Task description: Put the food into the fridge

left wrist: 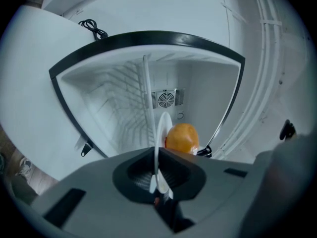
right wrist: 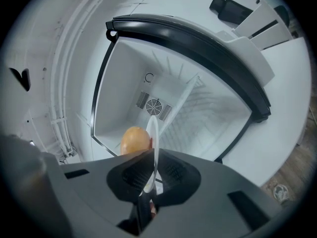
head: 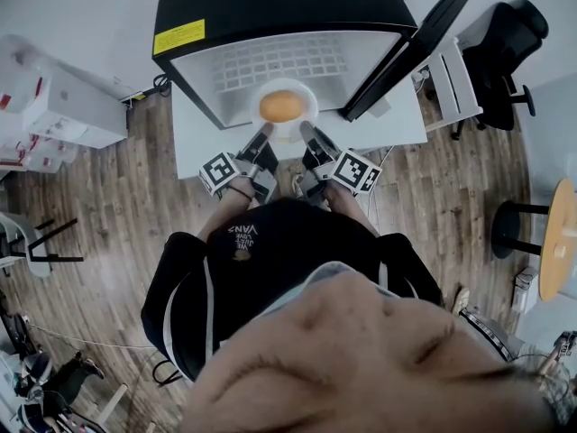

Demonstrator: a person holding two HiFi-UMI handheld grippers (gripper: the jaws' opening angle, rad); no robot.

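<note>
Wood floor surrounds a white table (head: pixel 194 142) carrying the open fridge (head: pixel 270 7). Left gripper (head: pixel 260 138) and right gripper (head: pixel 308 136) are each clamped on the near rim of the white plate (head: pixel 306 91), which carries the round orange food (head: pixel 280 106). The cavity lies straight ahead of both. Its wire shelf (head: pixel 288 61) looks just below plate level, and the door (head: pixel 424 39) stands clear, outside the right gripper.

The fridge (head: pixel 270 7) stood open before me, its door (head: pixel 410 50) swung clear at its right. Inside, a wire shelf (head: pixel 288 61) crossed the cavity, with free room above it.
</note>
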